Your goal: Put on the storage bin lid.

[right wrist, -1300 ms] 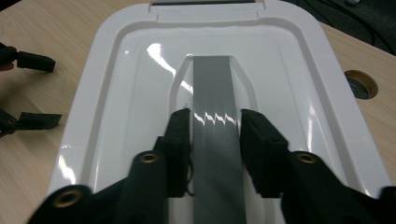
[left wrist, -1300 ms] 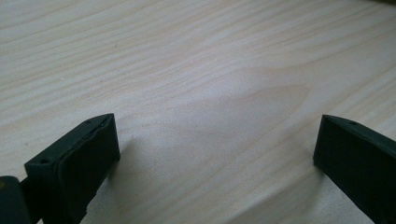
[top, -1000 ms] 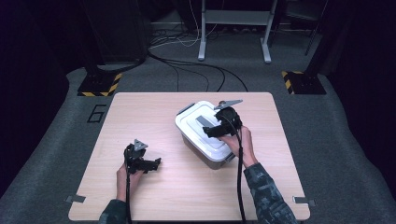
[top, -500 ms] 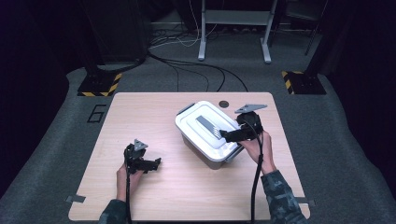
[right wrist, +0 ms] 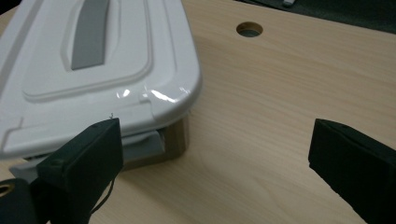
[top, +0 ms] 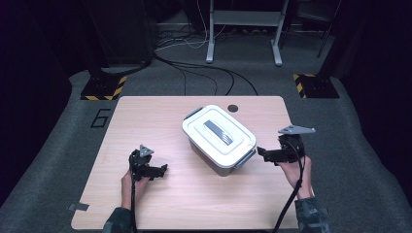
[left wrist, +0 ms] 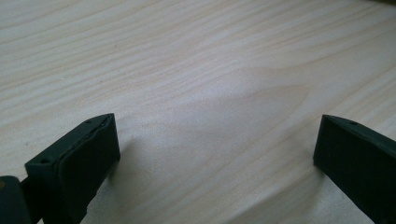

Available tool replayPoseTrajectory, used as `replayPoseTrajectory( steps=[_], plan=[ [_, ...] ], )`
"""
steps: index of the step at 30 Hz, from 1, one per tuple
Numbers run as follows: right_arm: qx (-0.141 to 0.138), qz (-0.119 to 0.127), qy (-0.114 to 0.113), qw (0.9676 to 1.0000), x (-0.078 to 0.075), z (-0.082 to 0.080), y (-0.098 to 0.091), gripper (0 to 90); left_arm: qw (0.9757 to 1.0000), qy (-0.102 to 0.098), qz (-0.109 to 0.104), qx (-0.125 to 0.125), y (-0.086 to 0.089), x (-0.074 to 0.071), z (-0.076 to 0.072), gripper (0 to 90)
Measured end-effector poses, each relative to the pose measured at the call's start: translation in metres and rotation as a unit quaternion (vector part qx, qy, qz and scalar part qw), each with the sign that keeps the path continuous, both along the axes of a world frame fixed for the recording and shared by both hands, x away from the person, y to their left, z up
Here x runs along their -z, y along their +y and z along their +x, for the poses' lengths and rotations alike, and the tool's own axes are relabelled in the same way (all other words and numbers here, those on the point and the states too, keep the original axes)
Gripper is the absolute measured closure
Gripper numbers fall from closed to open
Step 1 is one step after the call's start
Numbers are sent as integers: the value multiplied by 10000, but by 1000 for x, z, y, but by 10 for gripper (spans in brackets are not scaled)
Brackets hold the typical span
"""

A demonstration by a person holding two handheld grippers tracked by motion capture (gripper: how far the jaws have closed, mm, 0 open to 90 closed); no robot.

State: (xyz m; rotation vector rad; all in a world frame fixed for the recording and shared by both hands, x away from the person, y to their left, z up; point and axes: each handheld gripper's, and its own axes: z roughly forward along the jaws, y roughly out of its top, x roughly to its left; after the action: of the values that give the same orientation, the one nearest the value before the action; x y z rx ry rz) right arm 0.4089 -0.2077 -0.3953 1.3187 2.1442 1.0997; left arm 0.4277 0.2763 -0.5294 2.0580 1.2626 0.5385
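Observation:
A white plastic box with a closed lid and a grey handle strip stands at the middle of the wooden table. My right gripper hovers just off the box's right end and points toward it. Its jaws have just been opening and now stand open with nothing between them. In the right gripper view the right gripper frames bare wood, with the box and its grey end latch at the left. My left gripper rests at the front left, open over bare table.
A round hole sits in the tabletop behind the box, also seen as the hole in the right gripper view. Cables, a black-and-yellow striped floor base and metal stand legs lie on the grey floor beyond the table.
My right gripper has left the top of the box lid and moved right and slightly down, to beside the box's right end. The left gripper has stayed put.

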Motion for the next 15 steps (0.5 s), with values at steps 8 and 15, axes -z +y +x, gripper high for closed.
replayPoseTrajectory(
  steps=[8, 15],
  plan=[
    [291, 87, 155, 9994, 36, -20, -30, 27, 10000, 2, -7, 6, 0, 0, 0, 1],
    [610, -121, 483, 9969, 86, -36, -48, 19, 10000, 1, 0, -2, 0, 0, 0, 1]
  ],
)
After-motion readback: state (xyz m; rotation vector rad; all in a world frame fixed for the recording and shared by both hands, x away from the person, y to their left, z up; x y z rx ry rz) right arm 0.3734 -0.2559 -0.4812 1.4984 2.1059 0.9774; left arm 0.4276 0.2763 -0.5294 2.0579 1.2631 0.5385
